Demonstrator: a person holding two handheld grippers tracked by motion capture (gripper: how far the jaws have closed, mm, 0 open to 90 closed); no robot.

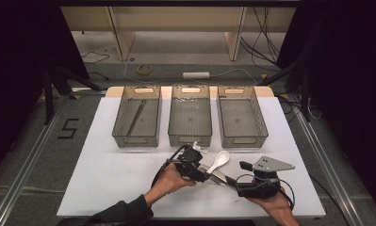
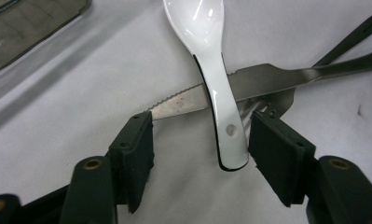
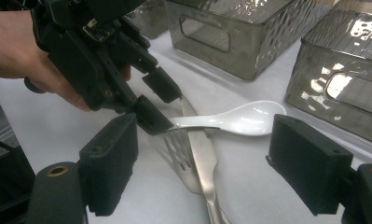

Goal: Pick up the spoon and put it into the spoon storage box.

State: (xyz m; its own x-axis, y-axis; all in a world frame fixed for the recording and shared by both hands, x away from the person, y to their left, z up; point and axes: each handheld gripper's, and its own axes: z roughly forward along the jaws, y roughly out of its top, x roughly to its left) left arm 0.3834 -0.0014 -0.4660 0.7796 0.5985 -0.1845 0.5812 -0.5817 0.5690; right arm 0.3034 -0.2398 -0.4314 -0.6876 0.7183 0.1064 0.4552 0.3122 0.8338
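Jaws of the left hand-held gripper stand spread on either side of the white spoon, whose handle end lies between them, near the right pad, untouched. From that handle, the spoon's long axis runs straight away from the gripper, bowl farthest, crossing over the knife and fork on the white surface. The right hand-held gripper, also spread and empty, waits farther from the handle.
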